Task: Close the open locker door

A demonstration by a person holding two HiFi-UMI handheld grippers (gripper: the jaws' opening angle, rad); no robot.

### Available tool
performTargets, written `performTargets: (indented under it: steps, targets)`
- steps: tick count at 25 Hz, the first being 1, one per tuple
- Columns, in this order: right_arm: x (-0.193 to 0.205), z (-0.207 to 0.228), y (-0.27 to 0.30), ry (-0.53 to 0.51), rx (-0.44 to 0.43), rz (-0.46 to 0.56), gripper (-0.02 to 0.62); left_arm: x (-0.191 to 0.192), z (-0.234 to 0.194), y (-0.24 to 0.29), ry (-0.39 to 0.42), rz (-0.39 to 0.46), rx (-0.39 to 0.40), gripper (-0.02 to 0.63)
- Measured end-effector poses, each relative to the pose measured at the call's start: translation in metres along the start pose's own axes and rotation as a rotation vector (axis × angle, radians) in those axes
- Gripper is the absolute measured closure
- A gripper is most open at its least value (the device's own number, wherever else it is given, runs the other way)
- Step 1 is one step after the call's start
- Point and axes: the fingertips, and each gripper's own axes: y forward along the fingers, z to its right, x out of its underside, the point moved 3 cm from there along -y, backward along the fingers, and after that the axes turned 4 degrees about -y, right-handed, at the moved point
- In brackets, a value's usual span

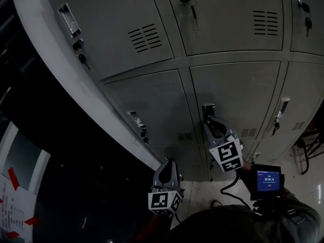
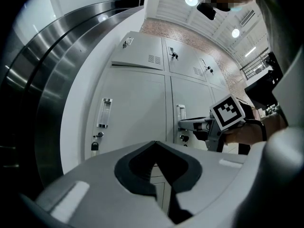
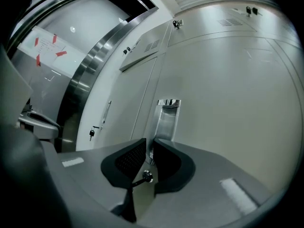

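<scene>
The door (image 1: 238, 95) (image 3: 228, 103) (image 2: 192, 99) is in the lower row of the bank, second from the left end. From our head view it looks about level with its neighbours, though we cannot tell whether it is fully home. Its chrome handle (image 1: 208, 109) (image 3: 167, 115) (image 2: 180, 112) runs upright along the door's left edge, with a lock (image 3: 147, 176) just below it.

Our right gripper (image 1: 210, 121) (image 3: 148, 144) (image 2: 187, 124) is at that handle. Its jaws are drawn in to a thin slit, with the handle's lower end caught in the slit.

Our left gripper (image 1: 167, 162) (image 2: 154, 144) hangs lower and to the left, apart from the lockers. Its tips meet and hold nothing.

The left door (image 1: 147, 110) (image 2: 130, 113) has its own handle (image 1: 135, 119) (image 2: 105, 113) and a key (image 2: 94, 146) (image 3: 91, 134) in its lock. Left of the bank is a dark curved steel band (image 2: 47, 80). A paper (image 1: 12, 196) (image 3: 47, 46) with red tape at its corners is stuck beyond it. A small lit screen (image 1: 268, 180) sits low at our right, above the glossy floor (image 1: 202, 191).
</scene>
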Motion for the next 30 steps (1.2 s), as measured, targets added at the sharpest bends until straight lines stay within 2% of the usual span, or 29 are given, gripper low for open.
performTargets:
  steps: [14,21,30]
  targets:
    - [0.003,0.000,-0.003,-0.022,0.014,0.003,0.537,-0.003,0.011,0.020,0.012,-0.008,0.045,0.604]
    - [0.006,-0.003,-0.003,-0.037,-0.003,-0.017,0.501,-0.005,0.014,0.022,0.014,-0.014,0.050,0.604]
    - [0.007,0.009,-0.027,-0.032,0.038,-0.030,0.499,-0.003,0.025,0.025,0.007,-0.011,0.079,0.604]
